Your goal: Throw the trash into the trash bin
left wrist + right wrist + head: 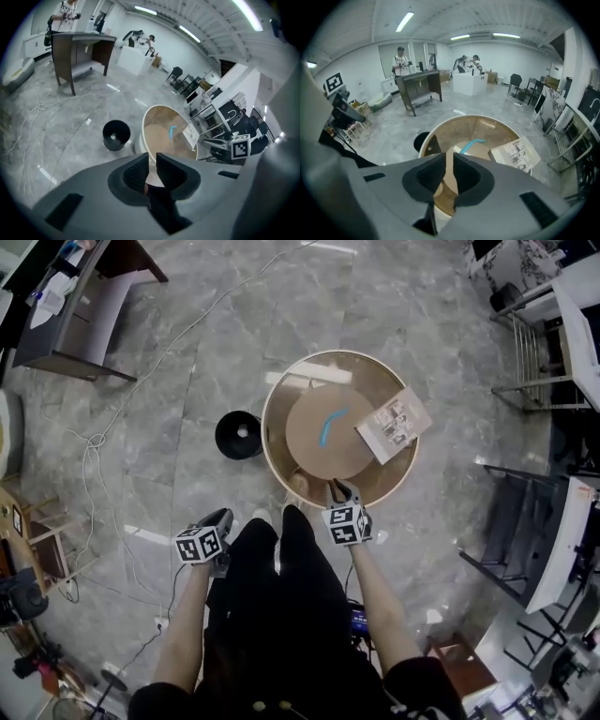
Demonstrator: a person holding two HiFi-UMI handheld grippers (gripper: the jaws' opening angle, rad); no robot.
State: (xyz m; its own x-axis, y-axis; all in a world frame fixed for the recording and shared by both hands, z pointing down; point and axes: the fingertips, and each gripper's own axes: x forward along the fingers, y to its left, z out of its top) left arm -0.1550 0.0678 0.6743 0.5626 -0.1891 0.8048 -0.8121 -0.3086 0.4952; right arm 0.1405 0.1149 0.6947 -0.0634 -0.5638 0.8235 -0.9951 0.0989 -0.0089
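Observation:
A round tan table (281, 390) stands in front of me. On it lie a short blue strip (330, 423) and, at its right rim, a printed booklet (394, 425). A black trash bin (238, 435) sits on the floor just left of the table. My right gripper (337, 487) hangs over the table's near rim. My left gripper (223, 515) is lower left, over the floor near the bin. In the left gripper view the jaws (152, 161) stand a narrow gap apart, empty. The right gripper (449, 161) shows the same narrow, empty gap, with the blue strip (471, 144) beyond.
A dark desk (75, 306) stands at the upper left, with white cables (94, 442) trailing across the marble floor. Metal racks and chairs (534, 362) line the right side. People stand at a far desk (419, 84).

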